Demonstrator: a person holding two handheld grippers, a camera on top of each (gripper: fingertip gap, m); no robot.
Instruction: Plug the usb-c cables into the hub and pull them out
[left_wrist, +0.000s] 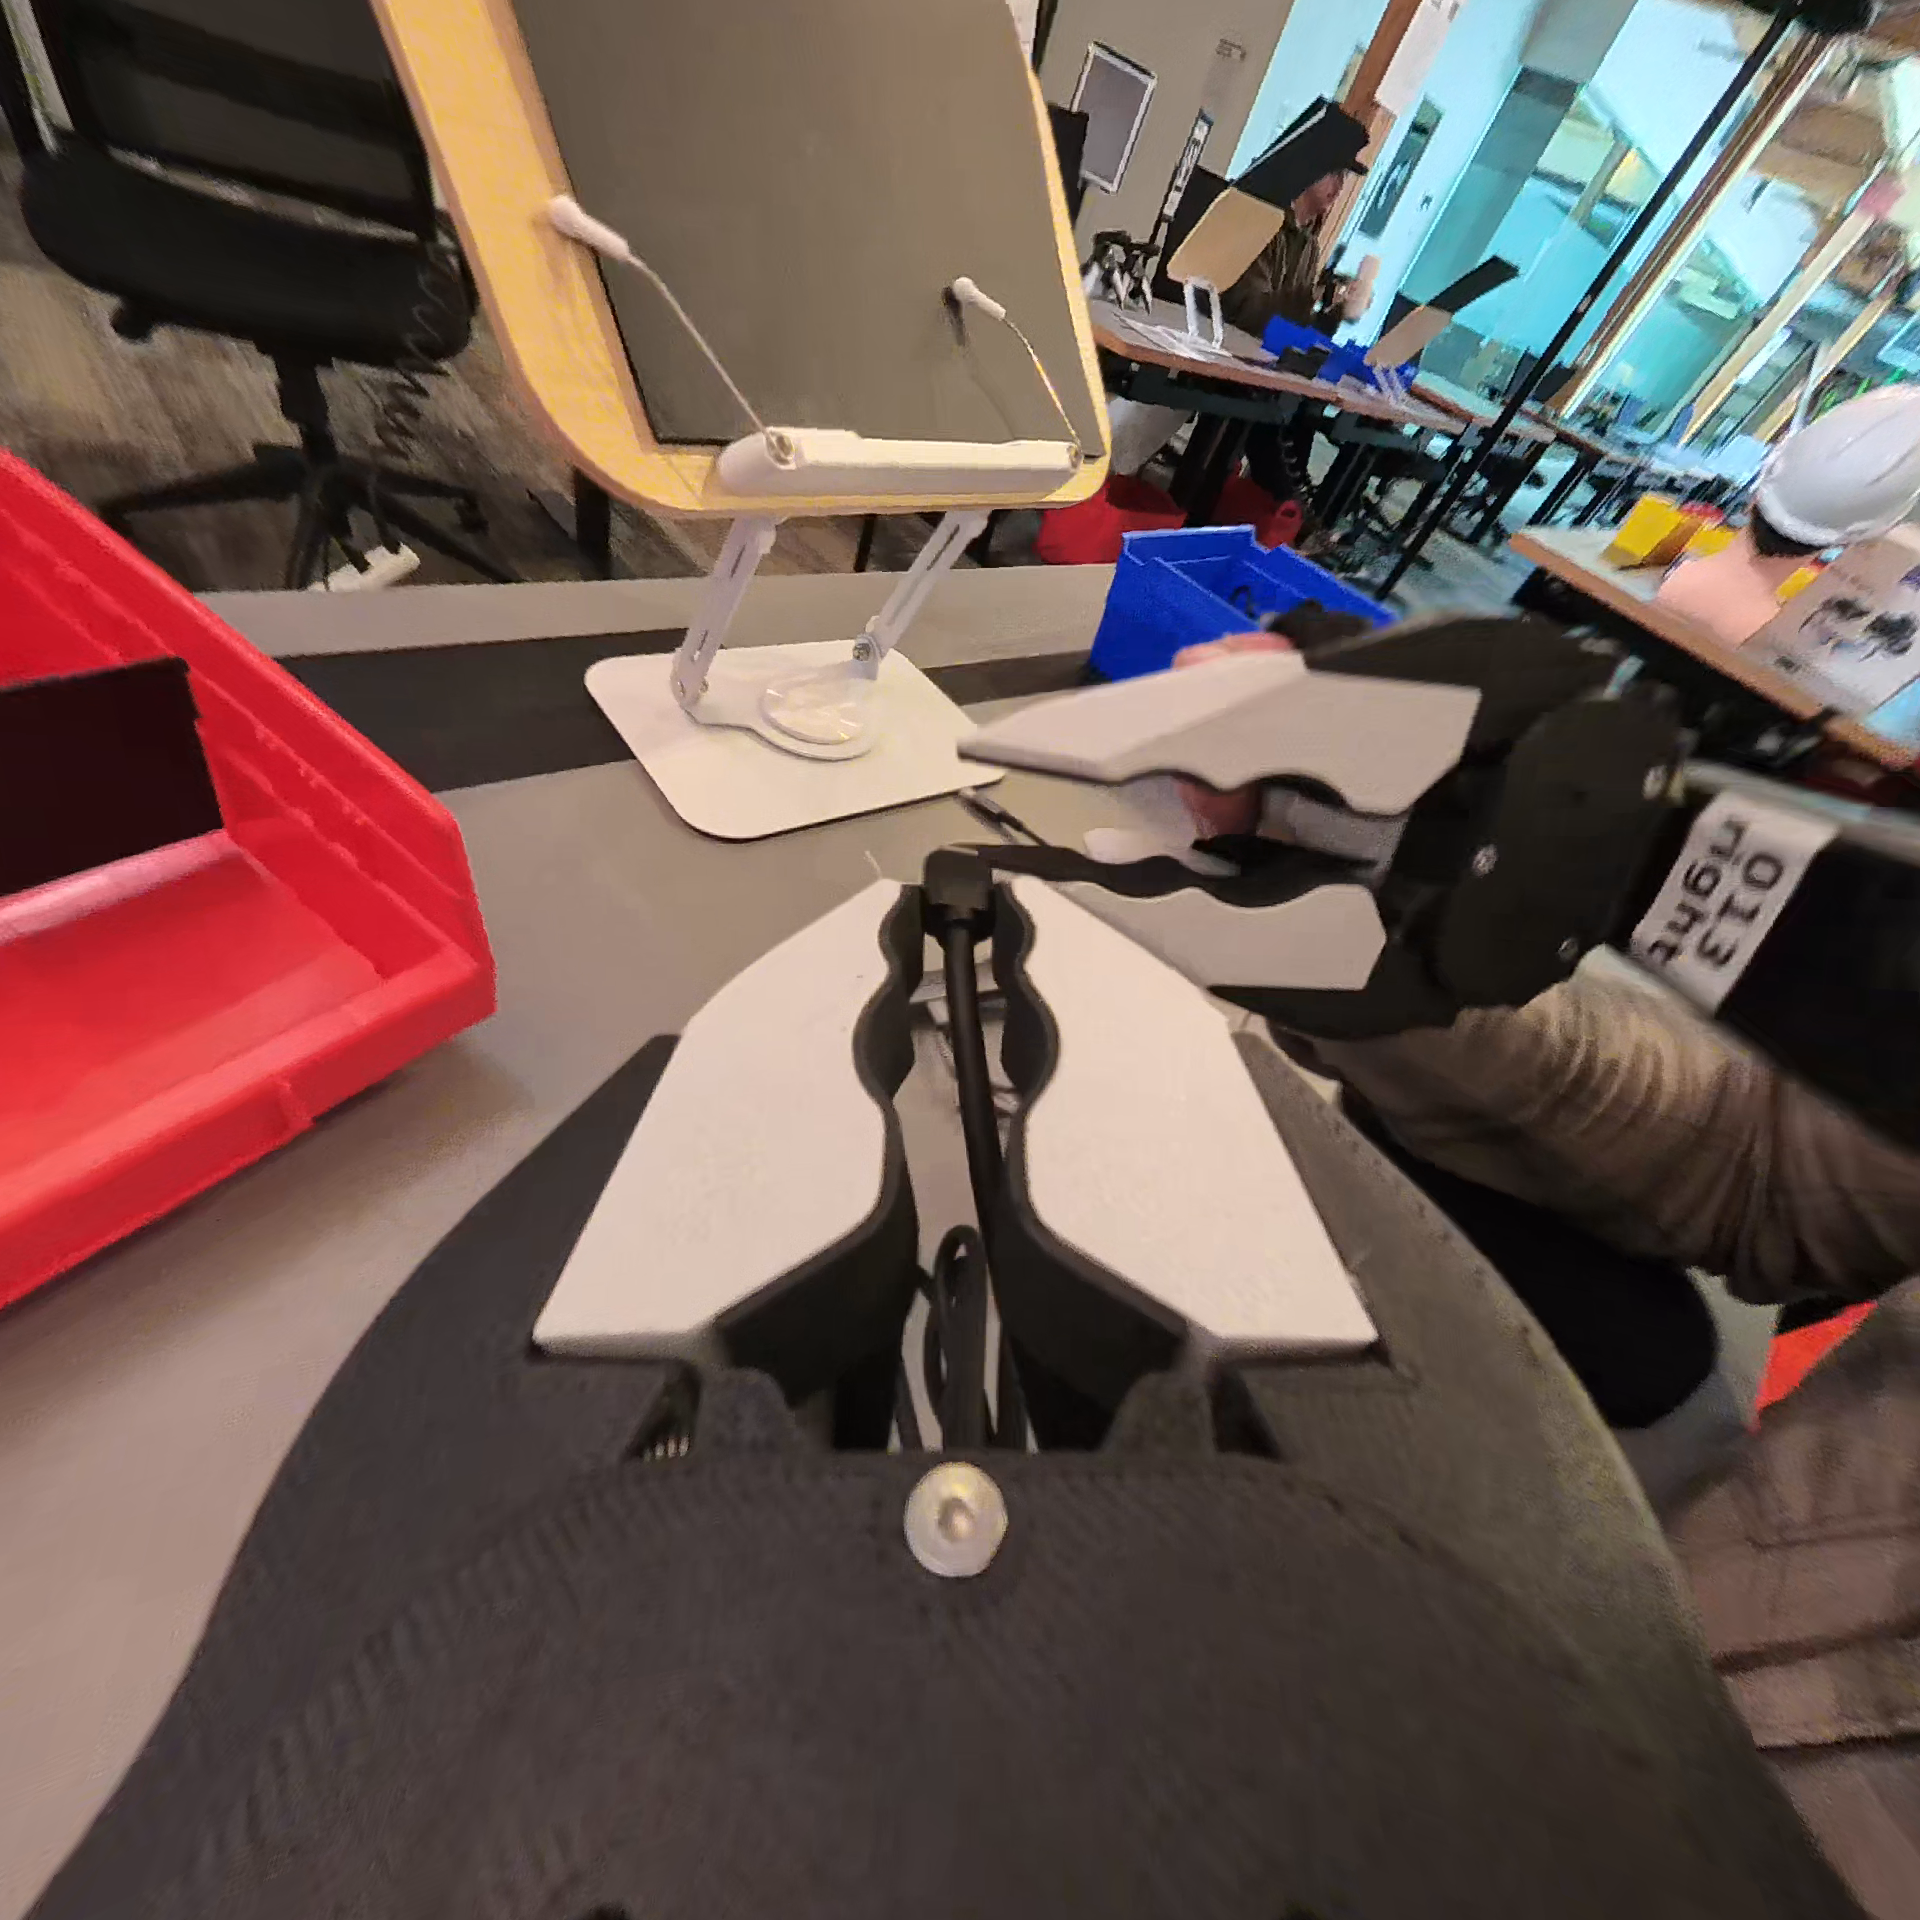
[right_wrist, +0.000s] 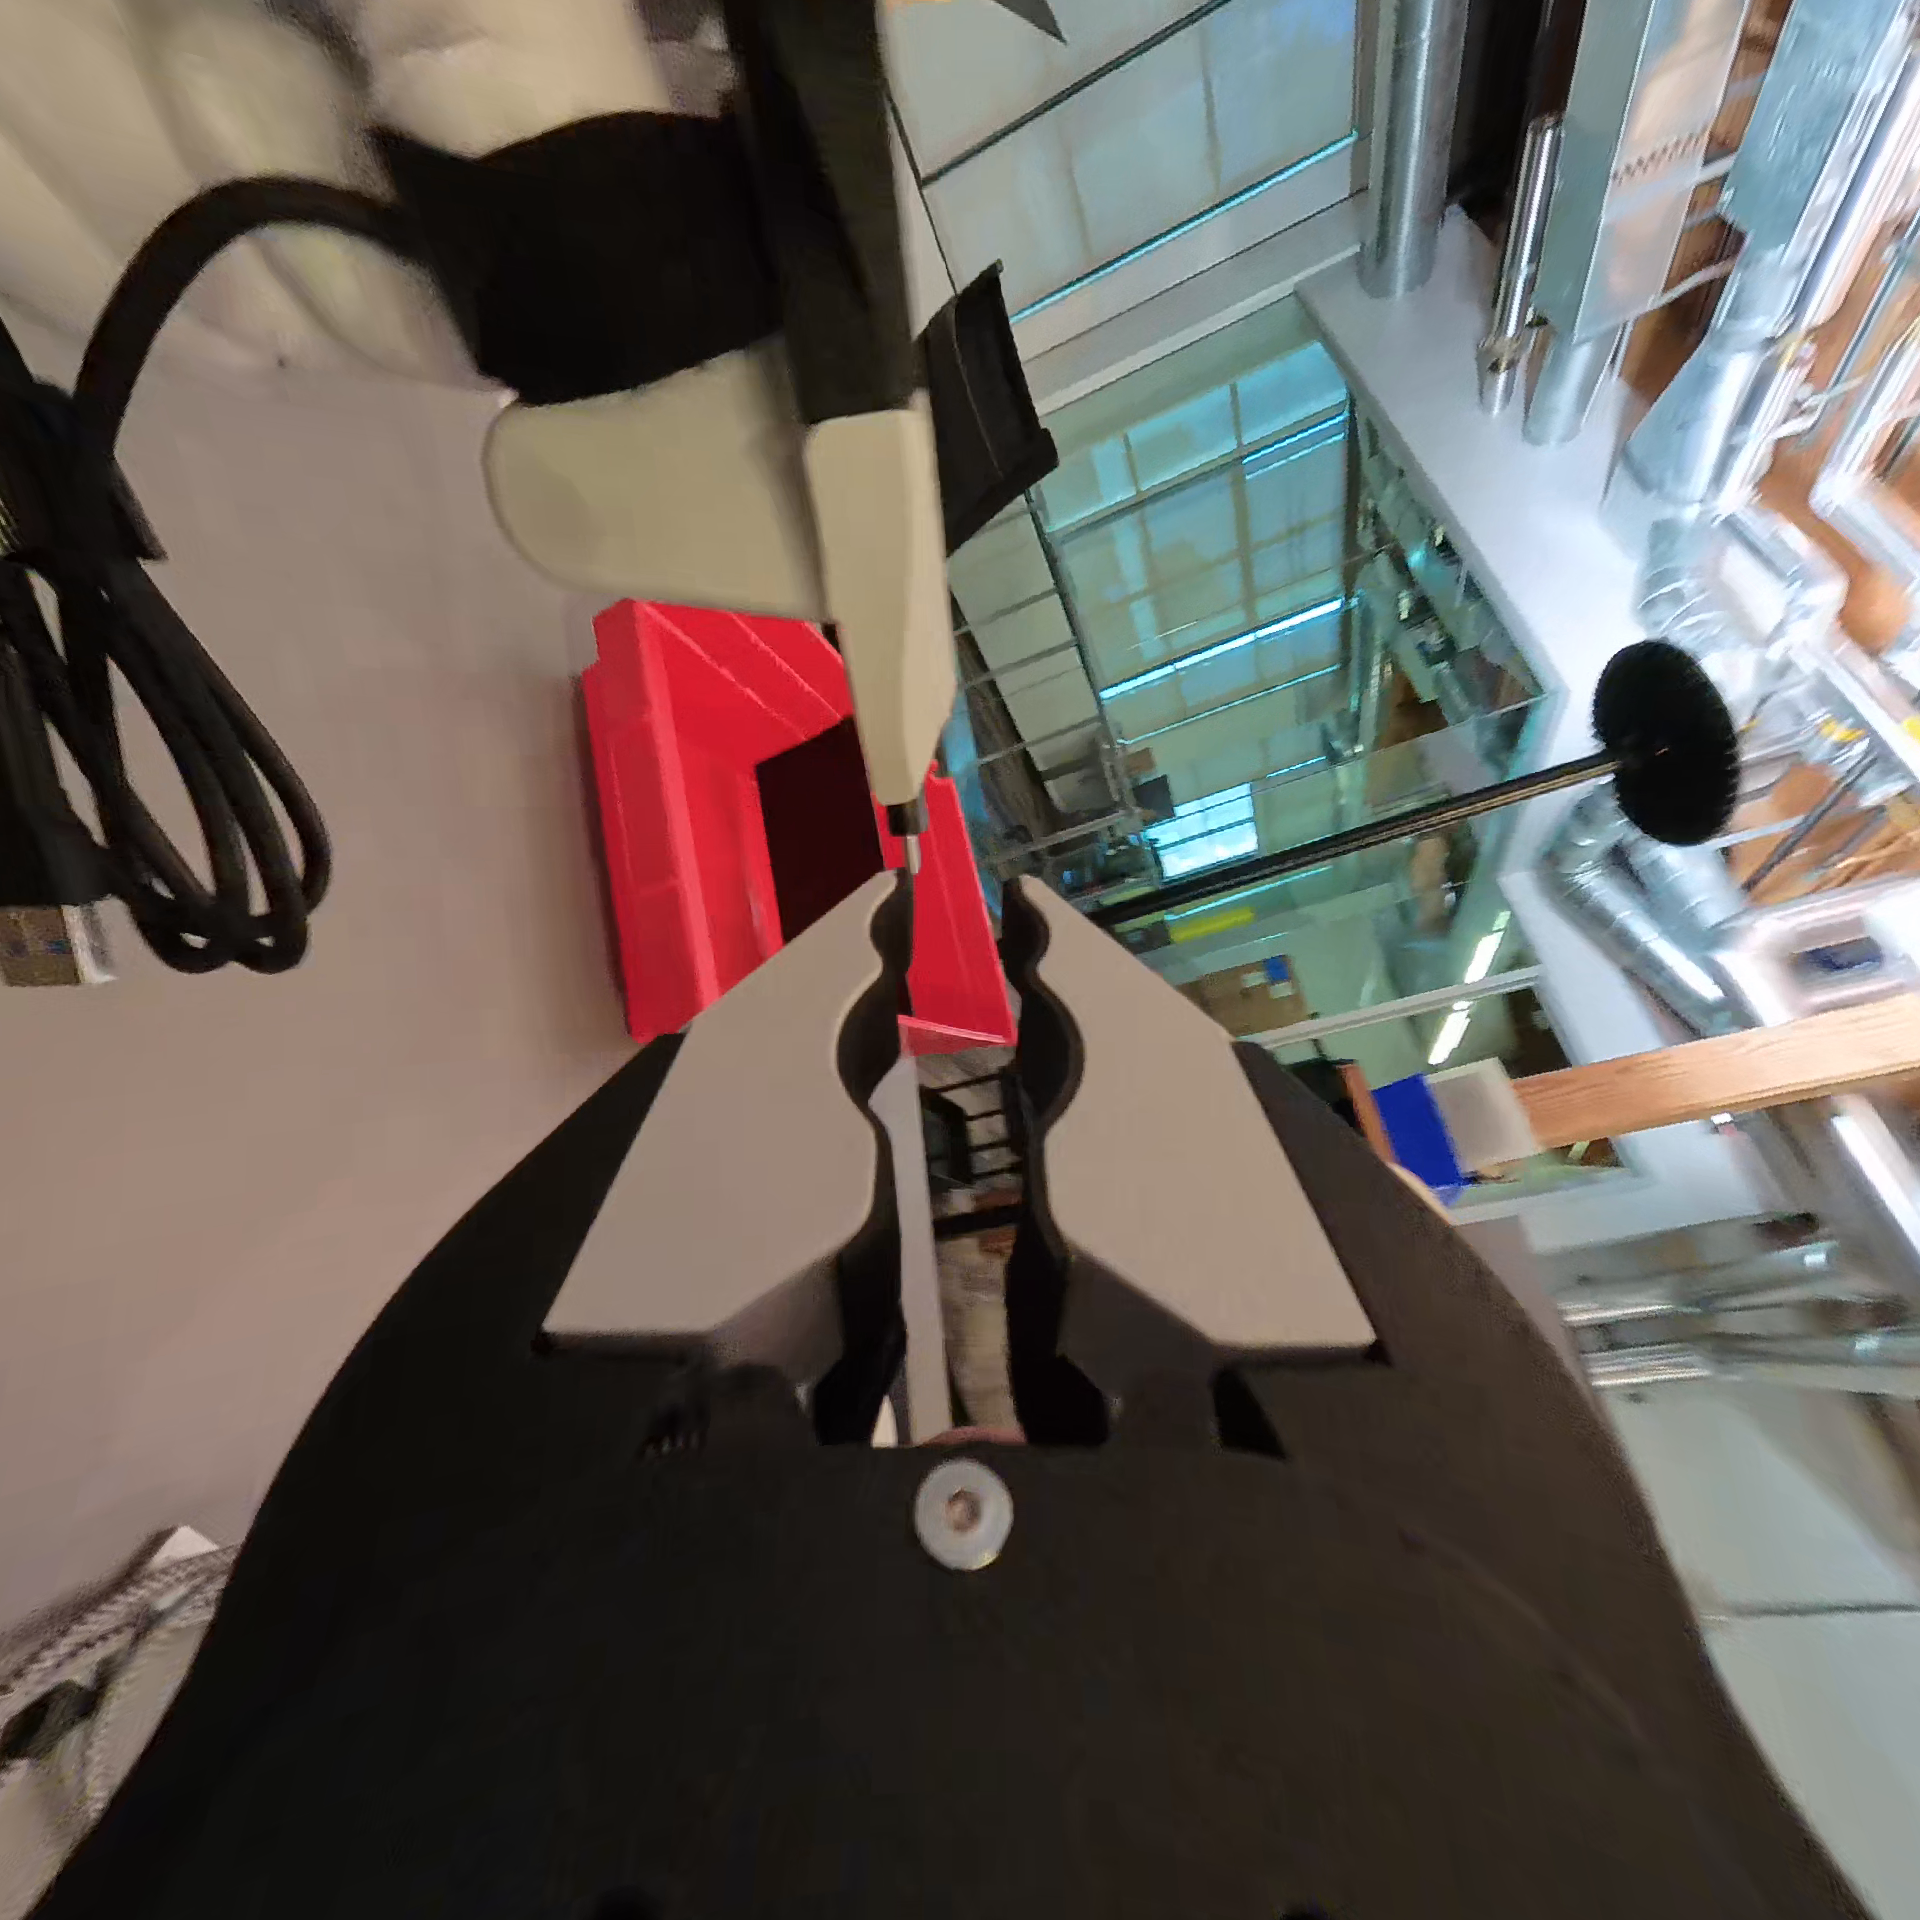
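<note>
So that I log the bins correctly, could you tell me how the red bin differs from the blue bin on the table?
The red bin sits close on the left, filling much of the left wrist view; the blue bin sits farther back on the right, past the white stand. The red bin carries a dark panel; the blue bin shows none from here. Both are open plastic bins.

bin left on table, stand behind, second bin right
</note>
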